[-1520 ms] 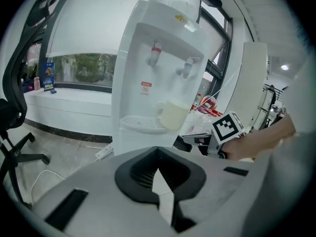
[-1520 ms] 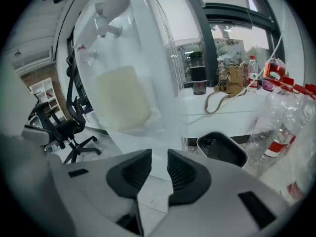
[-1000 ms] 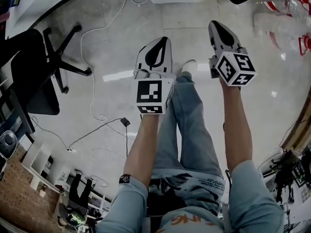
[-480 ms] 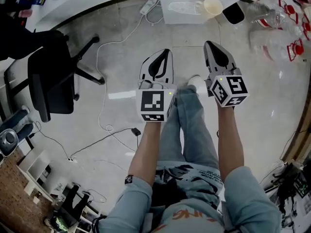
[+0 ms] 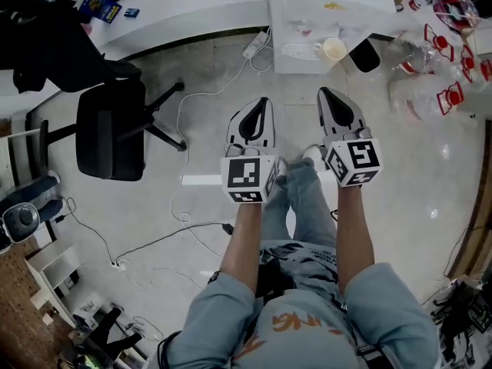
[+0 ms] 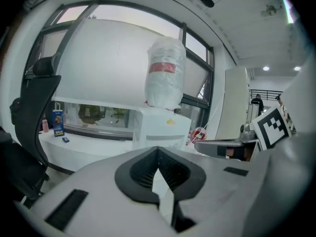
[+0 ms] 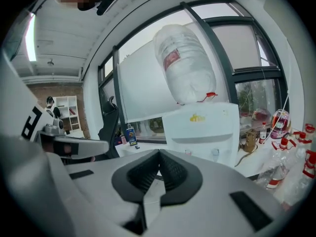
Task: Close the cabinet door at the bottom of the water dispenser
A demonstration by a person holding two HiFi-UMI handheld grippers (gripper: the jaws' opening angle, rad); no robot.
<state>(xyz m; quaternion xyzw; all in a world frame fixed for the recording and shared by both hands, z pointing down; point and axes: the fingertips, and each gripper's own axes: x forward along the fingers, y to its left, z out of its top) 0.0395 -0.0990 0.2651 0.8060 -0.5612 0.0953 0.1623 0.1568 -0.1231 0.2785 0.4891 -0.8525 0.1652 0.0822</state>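
the white box-shaped water dispenser (image 5: 327, 10) stands straight ahead of the person, with a clear upturned plastic bottle (image 6: 165, 73) on top of it. its cabinet door at the bottom shows in no view. the head view catches only the dispenser's top and upper front, and in both gripper views the claws' own grey bodies cover the lower front. so it cannot be told whether the door is shut or open. the left claw (image 5: 261, 104) and the right claw (image 5: 326, 94) are held side by side above the pale glossy floor (image 5: 415, 175). both point at the dispenser but are well apart from it, each with its jaws together and nothing between them. judging from that, no push on the door is under way now: either the closing is done or it has yet to start.
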